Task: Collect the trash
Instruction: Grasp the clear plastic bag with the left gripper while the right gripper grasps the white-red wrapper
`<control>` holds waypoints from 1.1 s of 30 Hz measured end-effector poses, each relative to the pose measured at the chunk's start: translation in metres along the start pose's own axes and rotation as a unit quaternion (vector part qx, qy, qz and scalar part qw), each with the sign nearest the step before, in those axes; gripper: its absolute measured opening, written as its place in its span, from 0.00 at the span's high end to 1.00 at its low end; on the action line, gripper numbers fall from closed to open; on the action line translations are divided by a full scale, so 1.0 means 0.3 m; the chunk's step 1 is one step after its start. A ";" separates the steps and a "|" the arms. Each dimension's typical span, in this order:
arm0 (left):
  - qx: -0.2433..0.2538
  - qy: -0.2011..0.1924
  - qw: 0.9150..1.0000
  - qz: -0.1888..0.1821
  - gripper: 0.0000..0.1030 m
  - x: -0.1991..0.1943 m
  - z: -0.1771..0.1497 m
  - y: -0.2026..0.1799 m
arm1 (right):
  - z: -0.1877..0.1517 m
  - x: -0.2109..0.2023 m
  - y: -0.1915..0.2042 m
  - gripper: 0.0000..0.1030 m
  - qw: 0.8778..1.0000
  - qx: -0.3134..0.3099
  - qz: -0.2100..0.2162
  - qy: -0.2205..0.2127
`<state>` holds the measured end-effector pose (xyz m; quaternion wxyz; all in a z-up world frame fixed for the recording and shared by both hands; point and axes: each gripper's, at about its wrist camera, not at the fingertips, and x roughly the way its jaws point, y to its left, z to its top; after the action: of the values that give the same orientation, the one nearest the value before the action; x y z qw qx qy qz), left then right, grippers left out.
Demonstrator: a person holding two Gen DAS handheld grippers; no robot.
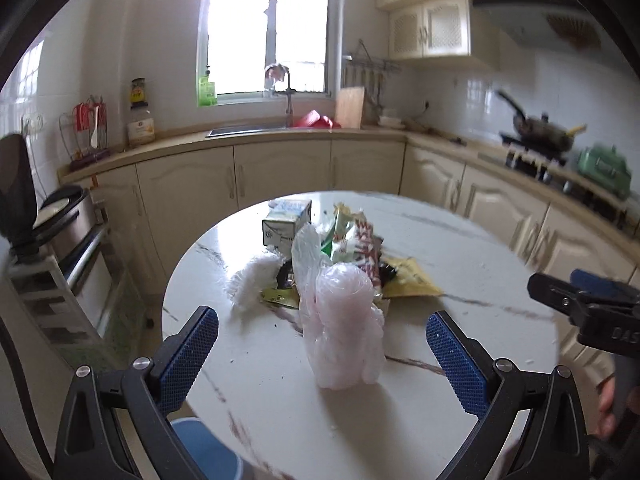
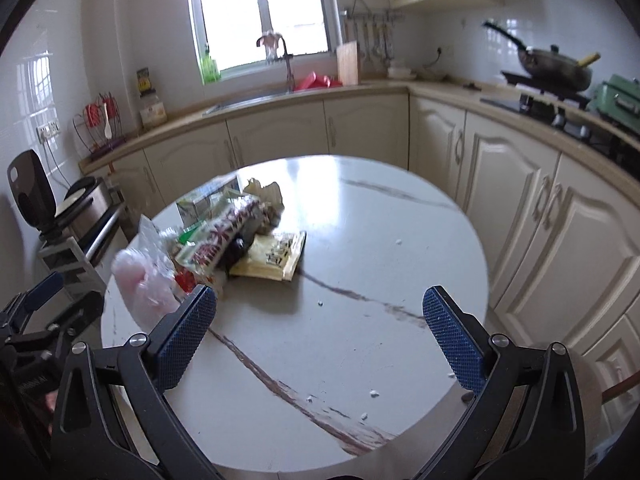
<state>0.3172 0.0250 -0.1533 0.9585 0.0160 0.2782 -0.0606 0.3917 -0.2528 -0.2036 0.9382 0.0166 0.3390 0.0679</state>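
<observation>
While its blue pads stand spread wide with nothing between them, the left gripper (image 1: 322,354) hovers over the near edge of the round marble table (image 1: 460,240), facing a crumpled pinkish plastic bag (image 1: 340,320) that stands just ahead of it. Behind the bag lies the rest of the trash: a white tissue wad (image 1: 252,276), a small carton (image 1: 286,222), a red-and-white wrapper (image 1: 366,248) and a yellow packet (image 1: 408,278). The right gripper (image 2: 320,330) is likewise released and empty, over bare tabletop, with the heap off to its left.
</observation>
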 end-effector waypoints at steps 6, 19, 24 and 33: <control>0.000 0.063 0.998 -0.011 0.30 0.216 0.068 0.008 | -0.023 0.137 -0.028 0.00 0.999 0.012 0.014 0.040; -0.012 0.029 0.997 -0.074 0.71 0.240 0.085 0.239 | 0.095 0.340 0.145 0.00 0.995 -0.003 0.078 0.063; -0.015 0.008 0.998 -0.066 0.71 0.168 0.022 0.341 | 0.126 0.393 0.279 0.02 0.992 -0.018 0.105 0.062; -0.029 0.005 0.997 -0.066 0.71 0.128 -0.049 0.405 | 0.193 0.650 0.407 0.25 0.987 -0.011 0.084 0.139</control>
<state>0.3567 0.1425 -0.1865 0.9511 -0.0295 0.2851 -0.1156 0.5629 -0.1041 -0.2732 0.8729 0.0246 0.4631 0.1516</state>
